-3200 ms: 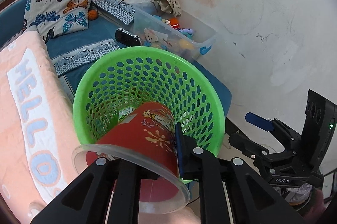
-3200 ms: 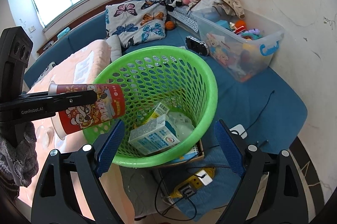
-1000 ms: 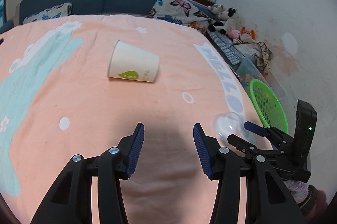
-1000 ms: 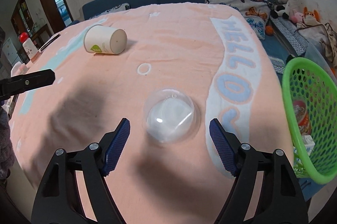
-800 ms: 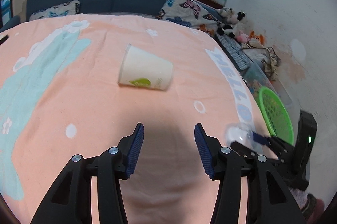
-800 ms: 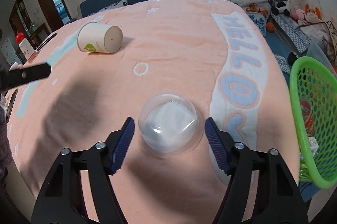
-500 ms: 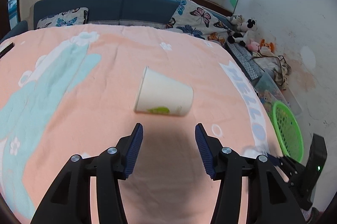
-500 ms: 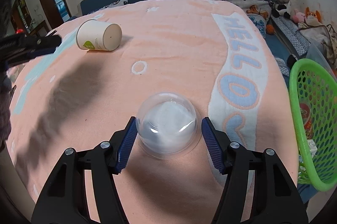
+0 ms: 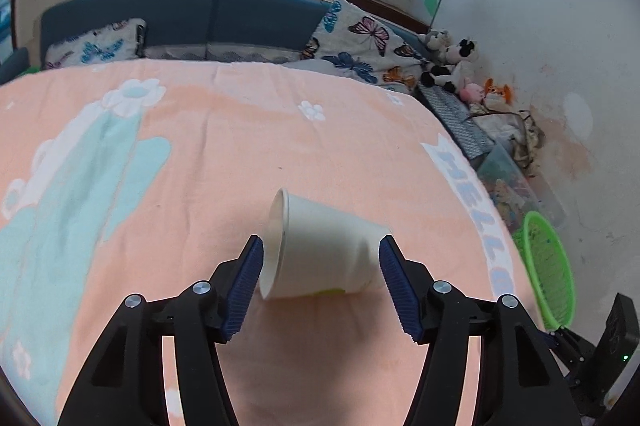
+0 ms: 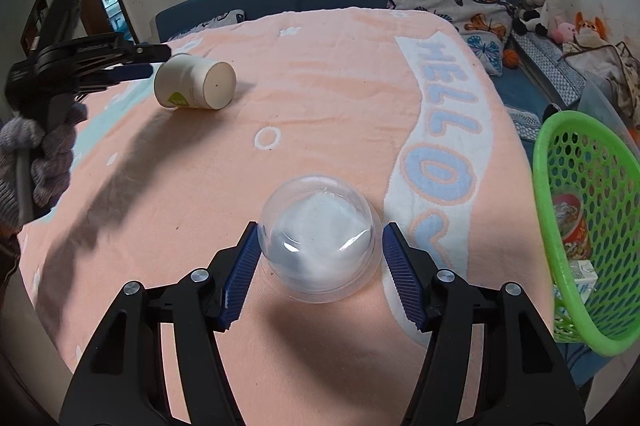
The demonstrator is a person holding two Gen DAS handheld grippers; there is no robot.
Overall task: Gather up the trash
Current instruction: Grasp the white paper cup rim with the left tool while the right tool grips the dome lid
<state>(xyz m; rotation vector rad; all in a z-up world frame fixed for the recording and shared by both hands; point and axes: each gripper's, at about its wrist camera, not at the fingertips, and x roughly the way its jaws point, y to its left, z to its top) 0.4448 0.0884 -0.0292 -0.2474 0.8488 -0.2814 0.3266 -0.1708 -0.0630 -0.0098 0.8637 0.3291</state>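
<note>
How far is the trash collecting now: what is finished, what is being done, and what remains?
Done: a red printed cup and a carton lie in the green basket. In hand: the left gripper brackets the white paper cup; the right gripper brackets the clear plastic dome. Left: gripping both and dropping them in.

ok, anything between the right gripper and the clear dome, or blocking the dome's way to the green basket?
Nothing visible. The right gripper already brackets the clear dome, and only bare blanket lies between it and the green basket at the bed's right edge.
</note>
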